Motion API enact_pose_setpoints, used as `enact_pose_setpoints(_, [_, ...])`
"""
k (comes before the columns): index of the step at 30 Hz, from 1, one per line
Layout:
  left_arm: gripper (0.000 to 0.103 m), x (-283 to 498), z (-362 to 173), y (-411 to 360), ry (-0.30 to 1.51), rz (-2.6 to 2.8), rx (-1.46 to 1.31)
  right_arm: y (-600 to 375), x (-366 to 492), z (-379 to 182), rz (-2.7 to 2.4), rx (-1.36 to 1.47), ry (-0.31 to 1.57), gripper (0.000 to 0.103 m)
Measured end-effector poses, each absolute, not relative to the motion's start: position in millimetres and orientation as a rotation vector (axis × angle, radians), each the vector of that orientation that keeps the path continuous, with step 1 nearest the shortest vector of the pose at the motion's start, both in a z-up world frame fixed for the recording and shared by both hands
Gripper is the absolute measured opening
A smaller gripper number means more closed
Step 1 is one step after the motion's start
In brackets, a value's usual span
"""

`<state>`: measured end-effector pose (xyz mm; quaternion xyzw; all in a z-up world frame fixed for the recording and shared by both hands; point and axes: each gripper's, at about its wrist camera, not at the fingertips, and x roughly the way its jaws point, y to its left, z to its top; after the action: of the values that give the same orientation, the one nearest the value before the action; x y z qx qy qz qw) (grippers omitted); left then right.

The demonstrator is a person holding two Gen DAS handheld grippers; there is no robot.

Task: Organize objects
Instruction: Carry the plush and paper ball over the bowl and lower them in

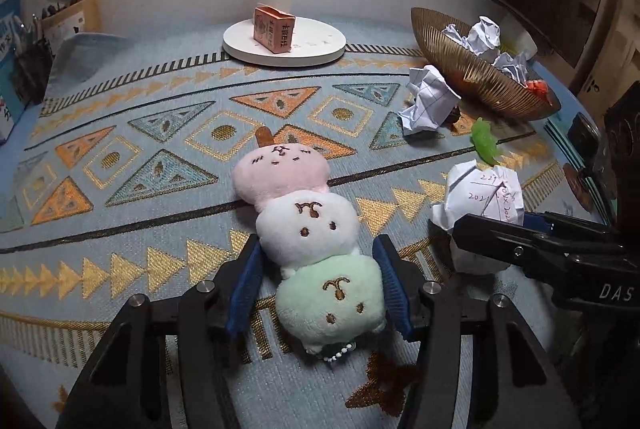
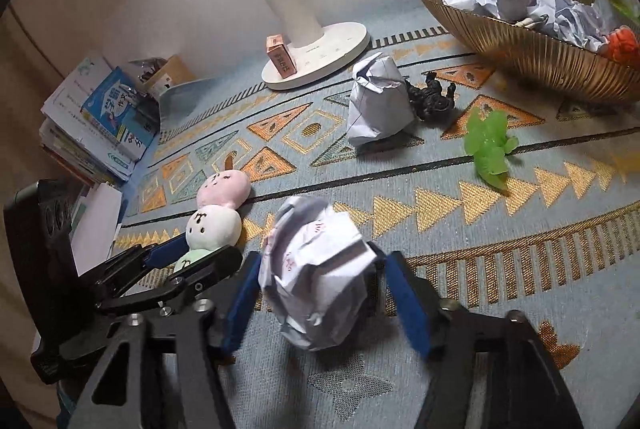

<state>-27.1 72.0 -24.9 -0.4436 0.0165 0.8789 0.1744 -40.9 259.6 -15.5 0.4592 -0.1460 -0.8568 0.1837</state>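
A plush skewer toy (image 1: pixel 308 225) with pink, white and green balls lies on the patterned cloth. My left gripper (image 1: pixel 318 281) is open, its blue pads on either side of the green ball, the right pad touching it. It also shows in the right wrist view (image 2: pixel 192 257). A crumpled paper ball (image 2: pixel 316 273) with writing lies between the open blue pads of my right gripper (image 2: pixel 320 293), which also shows in the left wrist view (image 1: pixel 492 229). A gold ribbed bowl (image 2: pixel 532 53) at the back right holds several crumpled papers and an orange item.
A second paper ball (image 2: pixel 376 105), a black toy figure (image 2: pixel 432 97) and a green toy dinosaur (image 2: pixel 490 145) lie in front of the bowl. A white lamp base (image 1: pixel 284 43) carries an orange box (image 1: pixel 274 29). Books (image 2: pixel 96 121) are stacked at the left.
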Motion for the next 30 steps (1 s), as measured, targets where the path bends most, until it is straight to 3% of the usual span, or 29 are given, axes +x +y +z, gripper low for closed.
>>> enact_pose_setpoints(6, [0.051,-24.5,7.9,85.0,0.011,2.458,-1.150,286.1,-27.3,23.7,-2.520,1.154,-0.387,0.050])
enact_pose_setpoints(15, [0.051,-74.6,107.5,187.7,0.103,2.334,-0.847,395.8,-44.3,119.1,-2.950,0.898,-0.541,0.050])
enact_pose_setpoints(19, [0.051,-123.7,112.7,231.3,0.071,2.258,-0.851,438.0,-80.4,125.8,-3.043,0.913,-0.722,0.050])
enact_pose_setpoints(24, [0.052,-170.7,97.9,267.4,0.038,2.230,-0.879,449.9,-129.9,121.1,-3.095,0.983,-0.708,0.050])
enact_pose_setpoints(26, [0.059,-180.1,95.3,275.8,0.032,2.241,-0.842,455.5,-145.9,120.0,-3.095,0.972,-0.725,0.053])
enact_pose_setpoints(27, [0.071,-185.0,93.4,279.3,0.036,2.251,-0.839,460.4,-153.6,119.7,-3.086,0.976,-0.731,0.057])
enact_pose_setpoints(28, [0.075,-189.4,91.6,281.4,0.030,2.255,-0.849,462.0,-159.9,117.8,-3.093,0.993,-0.728,0.065])
enact_pose_setpoints(30, [0.077,-194.4,89.2,280.4,-0.011,2.232,-0.868,464.7,-168.7,114.2,-3.109,1.031,-0.697,0.076])
